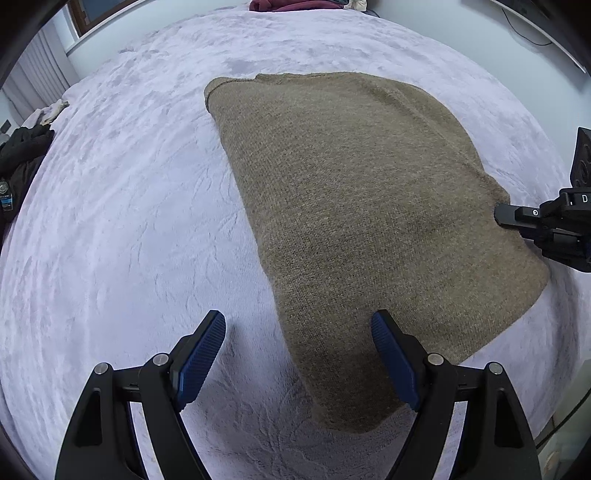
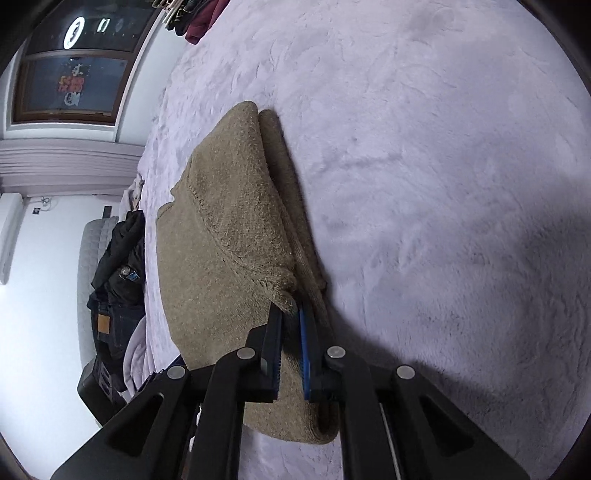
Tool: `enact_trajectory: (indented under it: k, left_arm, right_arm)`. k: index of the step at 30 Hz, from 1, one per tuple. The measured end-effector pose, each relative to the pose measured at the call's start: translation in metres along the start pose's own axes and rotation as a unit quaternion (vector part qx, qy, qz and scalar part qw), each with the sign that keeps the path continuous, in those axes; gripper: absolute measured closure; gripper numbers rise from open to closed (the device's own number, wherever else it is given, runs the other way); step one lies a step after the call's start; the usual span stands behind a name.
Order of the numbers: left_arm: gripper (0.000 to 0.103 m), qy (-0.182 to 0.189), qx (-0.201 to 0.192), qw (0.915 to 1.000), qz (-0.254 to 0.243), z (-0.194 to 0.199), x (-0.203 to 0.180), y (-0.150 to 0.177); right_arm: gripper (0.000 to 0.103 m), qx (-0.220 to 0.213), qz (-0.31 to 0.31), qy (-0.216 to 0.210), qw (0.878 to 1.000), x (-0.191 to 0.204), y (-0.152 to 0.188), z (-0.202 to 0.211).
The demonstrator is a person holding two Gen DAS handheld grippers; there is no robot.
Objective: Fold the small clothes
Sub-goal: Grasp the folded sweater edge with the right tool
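Observation:
A tan knitted sweater [image 1: 362,206] lies folded on a pale lilac plush blanket [image 1: 122,206]. My left gripper [image 1: 299,325] is open and empty, its blue pads astride the sweater's near left edge, just above it. My right gripper [image 1: 498,214] reaches in from the right and is shut on the sweater's right edge. In the right wrist view the right gripper [image 2: 291,310] pinches the top layer of the sweater [image 2: 229,229] and lifts it off the lower layer.
Dark clothes [image 1: 22,155] lie at the bed's left edge and also show in the right wrist view [image 2: 118,266]. Maroon clothes [image 1: 280,4] lie at the far end. A window [image 2: 74,74] and white wall stand beyond the bed.

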State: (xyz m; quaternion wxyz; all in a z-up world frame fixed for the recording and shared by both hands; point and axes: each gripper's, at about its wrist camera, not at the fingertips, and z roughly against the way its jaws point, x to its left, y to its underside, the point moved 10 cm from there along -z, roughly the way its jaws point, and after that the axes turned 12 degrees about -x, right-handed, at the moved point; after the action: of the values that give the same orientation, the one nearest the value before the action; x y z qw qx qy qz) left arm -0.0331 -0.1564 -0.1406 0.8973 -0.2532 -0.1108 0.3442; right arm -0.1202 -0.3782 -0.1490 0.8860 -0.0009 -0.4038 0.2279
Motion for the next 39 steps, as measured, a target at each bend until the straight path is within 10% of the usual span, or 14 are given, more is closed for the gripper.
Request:
enact_trajectory:
  k: [21, 26, 30, 36, 39]
  left_arm:
    - [0.008, 0.005, 0.001, 0.9996, 0.029, -0.001, 0.013, -0.008]
    - [0.008, 0.079, 0.026, 0.9909, 0.106, 0.004, 0.025, -0.008]
    - [0.008, 0.156, 0.049, 0.9759, 0.145, 0.006, 0.027, -0.006]
    - [0.008, 0.233, 0.084, 0.9539, 0.17, -0.004, 0.003, 0.0]
    - [0.039, 0.23, 0.096, 0.9565, 0.151, -0.008, -0.01, 0.003]
  right_arm:
    - [0.09, -0.02, 0.055, 0.054, 0.997, 0.014, 0.002, 0.029]
    - [0.088, -0.002, 0.034, 0.024, 0.999, 0.013, 0.012, 0.038]
    - [0.049, 0.001, -0.035, -0.023, 0.999, 0.005, 0.034, 0.053]
    - [0.049, 0.011, -0.115, -0.08, 0.99, 0.002, 0.06, 0.038]
    - [0.05, 0.022, -0.167, -0.079, 0.983, -0.008, 0.067, 0.011]
